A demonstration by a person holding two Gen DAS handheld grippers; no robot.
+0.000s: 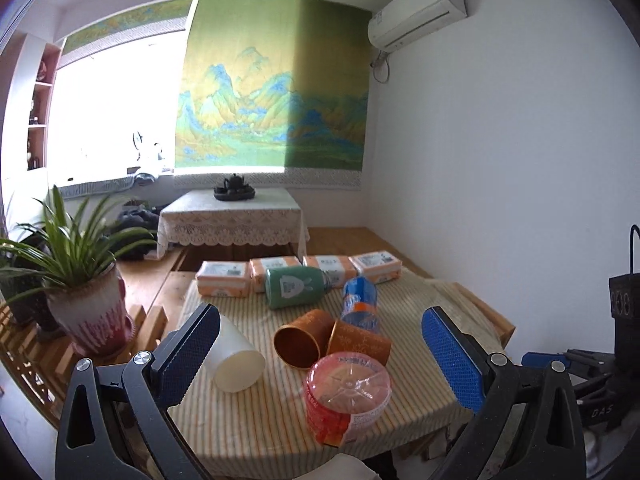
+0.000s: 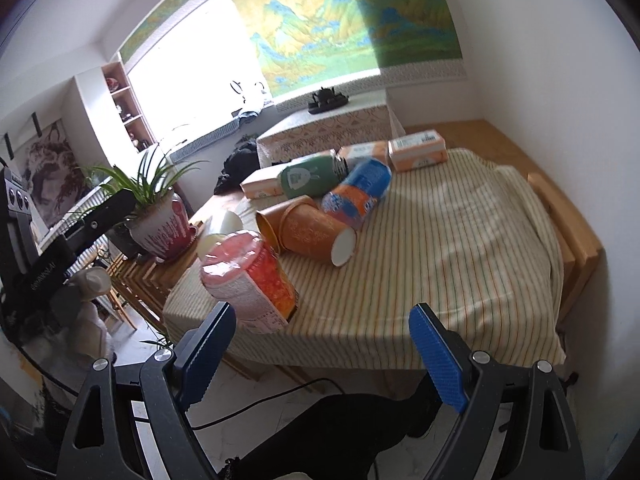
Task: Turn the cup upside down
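Observation:
Two orange paper cups lie on their sides in the middle of the striped table: one with its open mouth toward me, the other next to it; in the right wrist view they are the cup with the white base and the one behind it. A white cup lies on its side at the left, just in front of my left gripper's left finger. My left gripper is open and empty, above the table's near edge. My right gripper is open and empty, before the table's front edge.
A red-capped plastic jar lies nearest me. A blue-orange bottle and a green bottle lie behind the cups. Several orange tissue packs line the far edge. A potted plant stands on a wooden rack to the left.

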